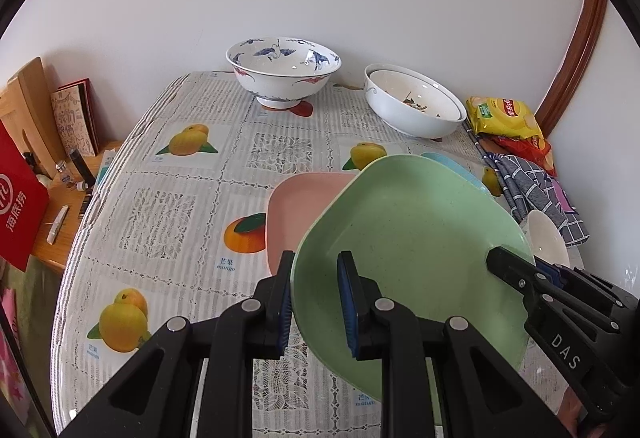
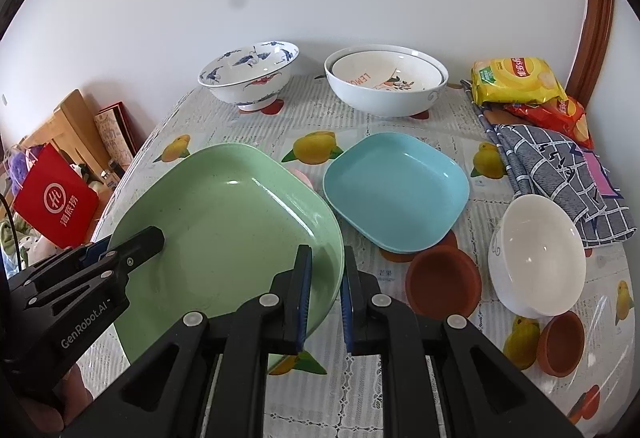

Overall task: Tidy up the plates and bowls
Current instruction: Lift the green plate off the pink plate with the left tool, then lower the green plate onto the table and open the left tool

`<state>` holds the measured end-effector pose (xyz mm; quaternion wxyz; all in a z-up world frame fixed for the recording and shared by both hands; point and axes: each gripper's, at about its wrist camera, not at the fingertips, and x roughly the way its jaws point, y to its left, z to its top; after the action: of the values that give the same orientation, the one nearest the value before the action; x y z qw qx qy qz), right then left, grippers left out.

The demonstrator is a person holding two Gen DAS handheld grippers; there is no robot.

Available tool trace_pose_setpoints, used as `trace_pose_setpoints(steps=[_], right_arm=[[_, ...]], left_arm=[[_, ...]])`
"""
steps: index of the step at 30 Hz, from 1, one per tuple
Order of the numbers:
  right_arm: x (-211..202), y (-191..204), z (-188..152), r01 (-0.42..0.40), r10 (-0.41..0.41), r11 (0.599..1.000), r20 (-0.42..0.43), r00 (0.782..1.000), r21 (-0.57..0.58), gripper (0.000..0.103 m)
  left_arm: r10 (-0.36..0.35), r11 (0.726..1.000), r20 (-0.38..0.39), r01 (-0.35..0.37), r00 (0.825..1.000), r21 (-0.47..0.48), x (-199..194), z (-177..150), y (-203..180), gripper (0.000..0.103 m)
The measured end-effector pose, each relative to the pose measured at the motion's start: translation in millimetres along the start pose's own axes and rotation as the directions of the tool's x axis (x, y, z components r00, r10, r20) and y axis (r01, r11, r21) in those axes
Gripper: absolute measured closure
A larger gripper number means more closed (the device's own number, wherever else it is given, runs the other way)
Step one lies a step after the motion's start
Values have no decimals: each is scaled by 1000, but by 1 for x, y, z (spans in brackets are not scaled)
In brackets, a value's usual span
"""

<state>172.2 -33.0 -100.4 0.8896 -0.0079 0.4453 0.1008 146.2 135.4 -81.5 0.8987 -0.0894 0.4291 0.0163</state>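
Both grippers are clamped on the same green plate (image 1: 408, 238): the left gripper (image 1: 314, 302) pinches its near-left rim and the right gripper (image 2: 325, 294) pinches the opposite edge. The plate hangs tilted above the table (image 1: 168, 198), not resting on anything I can see.

The first risk is in that shared hold. Each grip is only on a thin rim, so if 1 hand drops faster than the other, the plate could twist out of a pad and clatter down.

Just beyond and under its far edge lies the pink plate (image 1: 296, 206), mostly hidden. I'd guess the green plate is headed onto it. Come down skewed and the rim could catch, shoving the pink plate along the slick cloth.

To the right, the blue plate (image 2: 396, 190) sits just beside the green one's edge, so a sideways swing would knock it. The white bowl (image 2: 538, 254) already leans on its side near 2 brown dishes (image 2: 442, 280), so a bump there might set it rolling.

At the far wall stand the crane bowl (image 1: 282, 70) and the nested bowls (image 2: 386, 80), well apart from the plates and safe for now.
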Motion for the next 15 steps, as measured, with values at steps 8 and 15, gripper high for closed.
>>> trace_pose_setpoints(steps=[8, 15], right_arm=[[24, 8, -7, -6, 5, 1000, -49, 999, -22, 90], [46, 15, -10, -19, 14, 999, -92, 996, -49, 90]], left_arm=[[19, 999, -55, -21, 998, -28, 19, -10, 14, 83], [33, 998, -83, -38, 996, -57, 34, -15, 25, 83]])
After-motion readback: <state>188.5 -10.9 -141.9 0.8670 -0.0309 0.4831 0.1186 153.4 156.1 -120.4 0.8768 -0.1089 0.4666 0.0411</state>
